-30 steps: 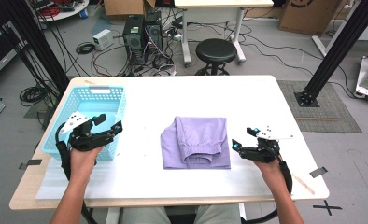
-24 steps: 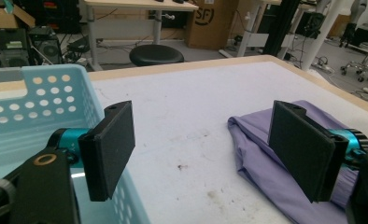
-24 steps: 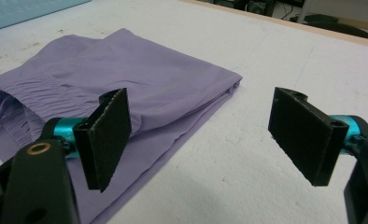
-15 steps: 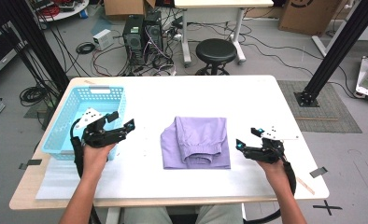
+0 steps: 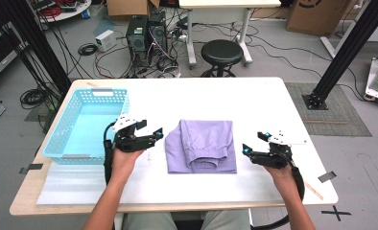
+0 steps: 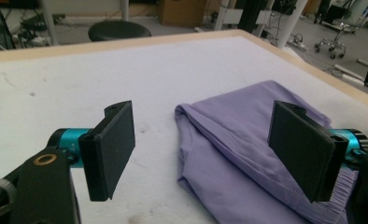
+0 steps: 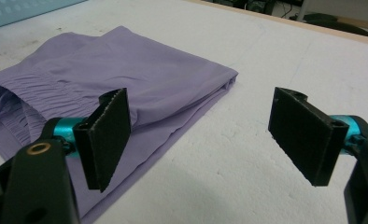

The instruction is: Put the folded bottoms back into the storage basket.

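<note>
A folded purple garment [image 5: 201,146] with an elastic waistband lies flat at the middle of the white table [image 5: 225,96]. My left gripper [image 5: 157,135] hovers open just off the garment's left edge. In the left gripper view its jaws [image 6: 210,154] stand wide apart, with the garment's [image 6: 238,135] folded corner between and beyond them, untouched. My right gripper [image 5: 253,143] is open a short way right of the garment. In the right gripper view its jaws [image 7: 205,135] frame bare table, and the garment's [image 7: 126,79] edge lies behind the left jaw.
A light blue plastic basket [image 5: 103,91] sits at the table's left, just behind my left hand. Beyond the far edge stand a black stool [image 5: 221,50] and computer cases [image 5: 146,33] among floor cables. A black frame post [image 5: 340,52] rises at the right.
My left gripper has moved right, from beside the basket to the garment's left edge. The right gripper has hardly shifted. Both stay open.
</note>
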Demonstrator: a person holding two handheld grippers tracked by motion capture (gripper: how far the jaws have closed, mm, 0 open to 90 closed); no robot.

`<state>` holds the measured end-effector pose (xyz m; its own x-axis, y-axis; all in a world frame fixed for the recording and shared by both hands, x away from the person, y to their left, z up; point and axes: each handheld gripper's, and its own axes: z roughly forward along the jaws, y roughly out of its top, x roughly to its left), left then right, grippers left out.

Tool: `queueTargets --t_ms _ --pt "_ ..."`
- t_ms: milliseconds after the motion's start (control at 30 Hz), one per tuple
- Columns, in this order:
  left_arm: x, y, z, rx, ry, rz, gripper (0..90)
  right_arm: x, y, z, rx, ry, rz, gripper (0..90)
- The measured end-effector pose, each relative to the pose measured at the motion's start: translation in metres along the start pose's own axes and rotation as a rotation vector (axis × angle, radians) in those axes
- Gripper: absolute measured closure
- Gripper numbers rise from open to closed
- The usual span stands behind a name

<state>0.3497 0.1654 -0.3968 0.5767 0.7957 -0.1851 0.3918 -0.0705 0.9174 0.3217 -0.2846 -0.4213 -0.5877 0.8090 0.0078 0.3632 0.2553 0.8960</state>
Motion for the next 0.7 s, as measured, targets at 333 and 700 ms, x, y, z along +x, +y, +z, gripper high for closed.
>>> queueTargets --t_ms 333,700 --pt "-0.012 -0.019 0.035 0.149 -0.005 -0.012 28.8 -0.001 0.0 -0.002 -0.003 0.002 0.001 21.4" --pt "-0.012 -0.041 0.053 0.295 0.025 -0.02 38.6 -0.002 0.0 -0.003 -0.008 0.0 0.0 21.4"
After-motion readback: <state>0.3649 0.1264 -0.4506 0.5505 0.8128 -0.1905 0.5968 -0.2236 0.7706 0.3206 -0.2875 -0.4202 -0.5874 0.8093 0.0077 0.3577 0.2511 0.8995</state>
